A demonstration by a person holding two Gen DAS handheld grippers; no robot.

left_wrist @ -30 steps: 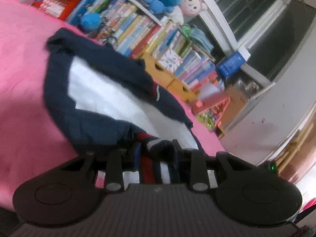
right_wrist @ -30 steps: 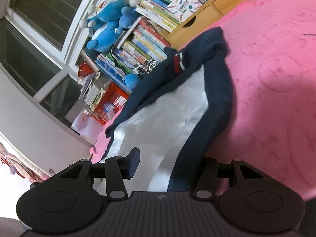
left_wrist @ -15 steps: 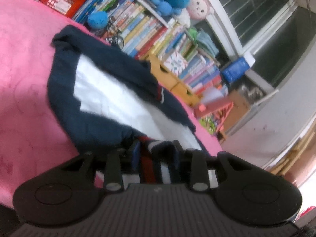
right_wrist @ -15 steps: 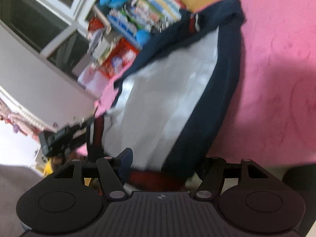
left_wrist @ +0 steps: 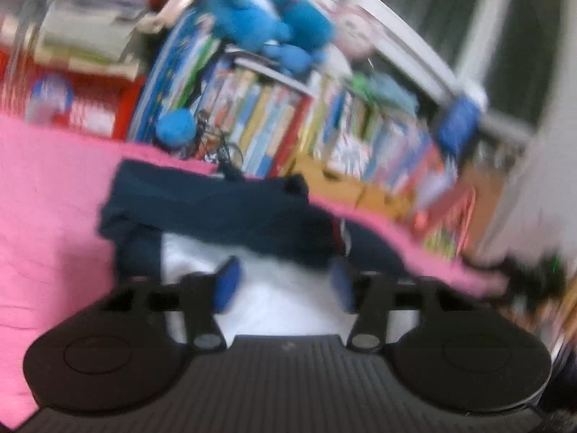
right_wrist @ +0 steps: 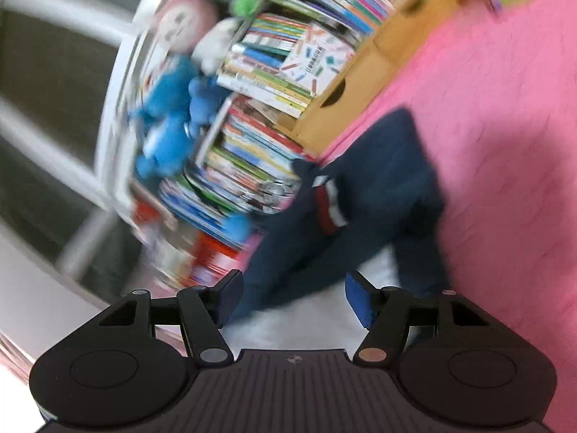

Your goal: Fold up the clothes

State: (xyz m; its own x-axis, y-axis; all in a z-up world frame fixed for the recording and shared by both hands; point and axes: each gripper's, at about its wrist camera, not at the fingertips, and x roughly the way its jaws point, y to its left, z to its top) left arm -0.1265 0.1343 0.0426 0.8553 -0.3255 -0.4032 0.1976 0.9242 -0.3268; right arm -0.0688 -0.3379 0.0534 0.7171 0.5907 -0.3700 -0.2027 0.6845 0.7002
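Note:
A navy and white garment [left_wrist: 223, 216] lies on the pink bed cover [left_wrist: 47, 195], its navy part folded over the white panel [left_wrist: 274, 288]. It has a red and white striped cuff [right_wrist: 328, 205]. My left gripper [left_wrist: 283, 285] is open and empty just above the white panel. My right gripper [right_wrist: 292, 301] is open and empty over the garment's [right_wrist: 378, 180] near edge. Both views are blurred by motion.
A bookshelf packed with books [left_wrist: 274, 122] stands behind the bed, with blue plush toys [left_wrist: 259, 25] on top. A wooden drawer unit [right_wrist: 364, 83] sits beside it. A red basket [left_wrist: 86, 108] is at the far left.
My left gripper has let go of the striped cuff and opened. The navy part now lies folded over the white panel. Both grippers have pulled back and swung.

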